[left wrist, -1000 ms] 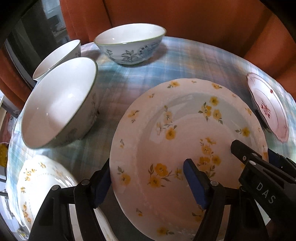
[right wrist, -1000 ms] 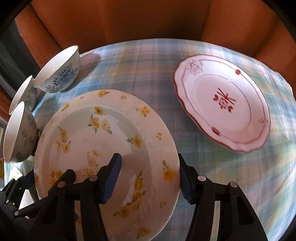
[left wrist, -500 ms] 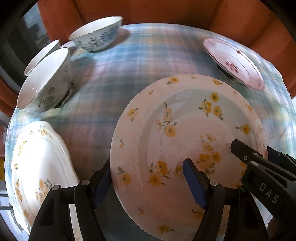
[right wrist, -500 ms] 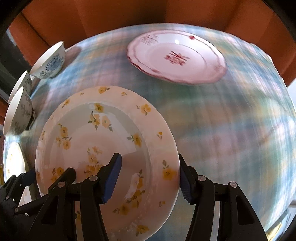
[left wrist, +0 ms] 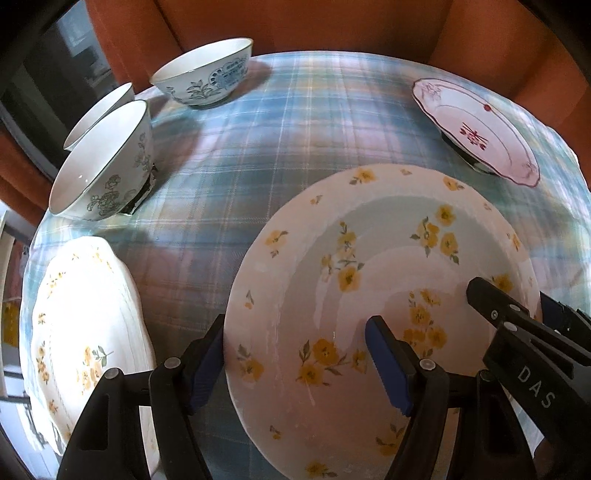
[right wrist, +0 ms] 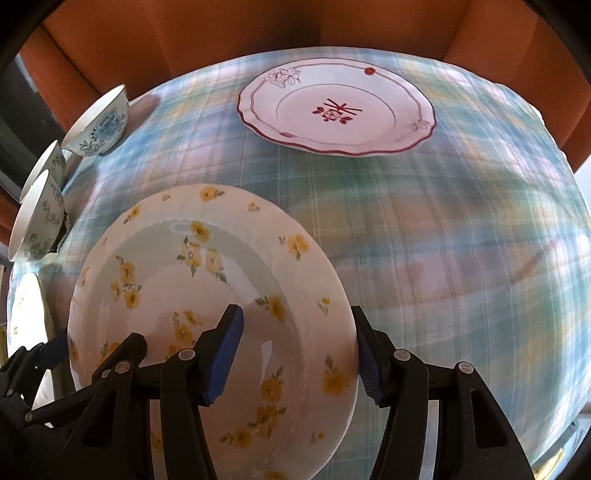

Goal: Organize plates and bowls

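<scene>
- Left wrist view: the left gripper is clenched on the yellow-flowered plate — one blue pad is under the plate's left rim, the other pad presses on its inner face.
- The plate is held above the plaid tablecloth, at the near right of the view, and looks a little tilted.
- At the right edge of the same plate the right gripper comes in, black with white letters, and it bites the rim there.
- A second yellow-flowered plate lies on the cloth at the near left, apart from the held one.
- Three bowls stand at the far left: a bowl with grey flowers, another bowl just behind it, mostly hidden, and a blue-patterned bowl farther back.
- A red-trimmed plate rests at the far right of the table.
- Right wrist view: the right gripper grasps the right rim of the yellow-flowered plate — one pad inside on the face, one pad outside the edge.
- The left gripper is seen at the plate's left rim, low at the picture's edge.
- The red-trimmed plate sits flat on the tablecloth at the far side, well apart from the held plate.
- The bowls are in a row at the far left edge; the blue-patterned bowl is the farthest.
- Orange upholstery is behind the table.
</scene>
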